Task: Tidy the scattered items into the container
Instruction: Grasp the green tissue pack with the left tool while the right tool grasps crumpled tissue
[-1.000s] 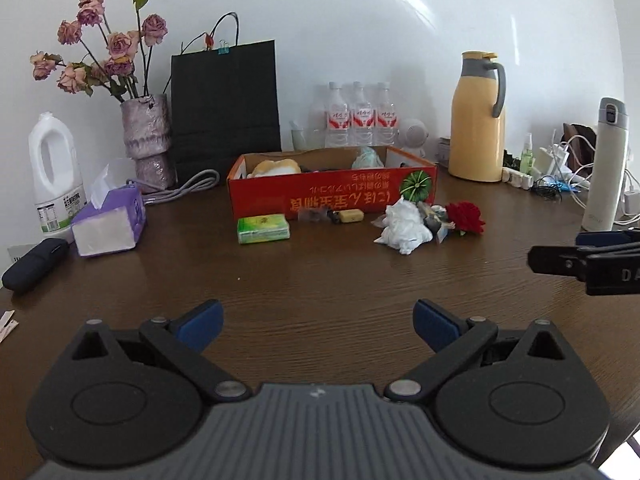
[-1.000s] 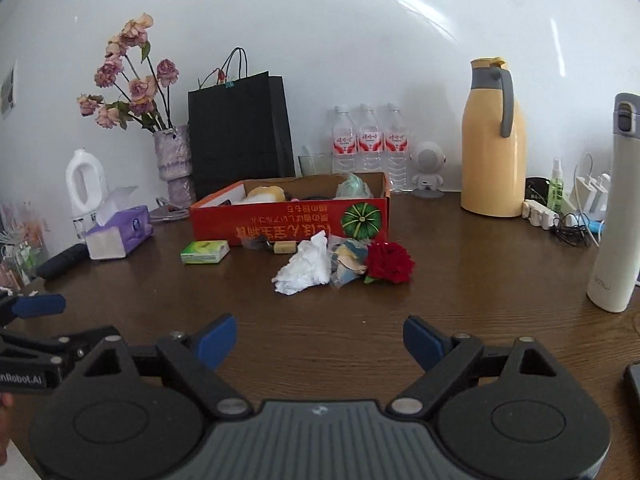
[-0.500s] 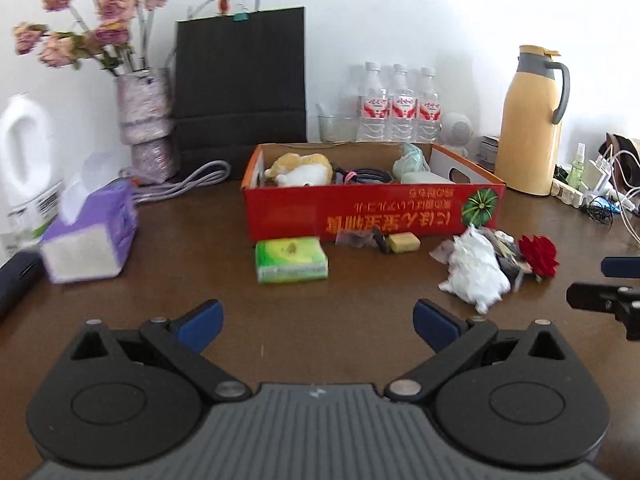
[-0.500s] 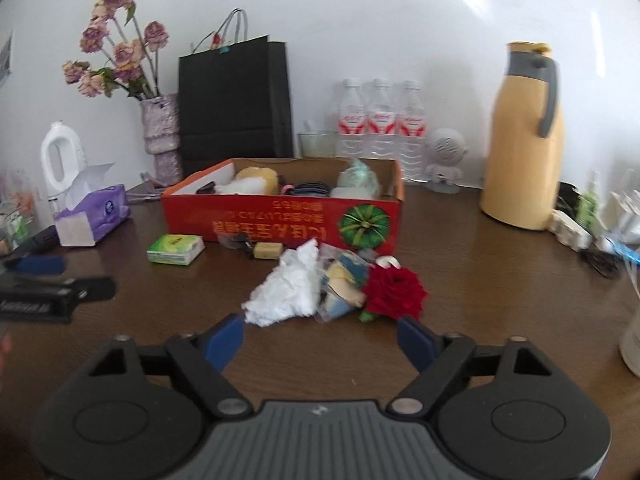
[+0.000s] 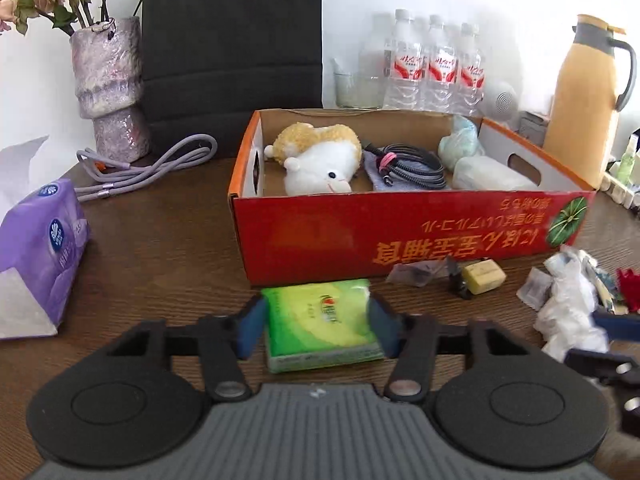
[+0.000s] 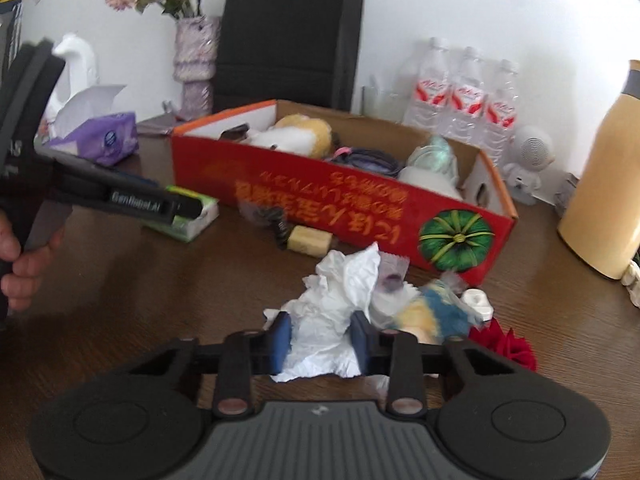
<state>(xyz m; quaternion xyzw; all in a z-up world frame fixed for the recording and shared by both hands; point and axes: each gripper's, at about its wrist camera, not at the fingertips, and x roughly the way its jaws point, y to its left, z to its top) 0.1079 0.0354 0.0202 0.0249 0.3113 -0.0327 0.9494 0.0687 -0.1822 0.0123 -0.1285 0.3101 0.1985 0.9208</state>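
Observation:
A red cardboard box (image 5: 400, 236) holds a plush toy (image 5: 320, 160), a coiled cable and pale packets; it also shows in the right wrist view (image 6: 320, 196). My left gripper (image 5: 318, 322) is shut on a green tissue pack (image 5: 320, 320) lying on the table in front of the box. My right gripper (image 6: 322, 338) is shut on a crumpled white tissue (image 6: 336, 304). A small yellow block (image 5: 482, 276), wrappers, a blue-and-yellow wrapped item (image 6: 432, 314) and a red fabric rose (image 6: 506, 346) lie loose beside the box.
A purple tissue pack (image 5: 38, 252), a vase (image 5: 110, 88) with dried flowers, a black paper bag (image 5: 232, 40) and a grey cord stand at back left. Water bottles (image 5: 432, 64) and a yellow thermos jug (image 5: 584, 100) stand behind the box at right.
Both grippers moved forward and down toward the box and closed: the left around the green tissue pack, the right around the crumpled white tissue.

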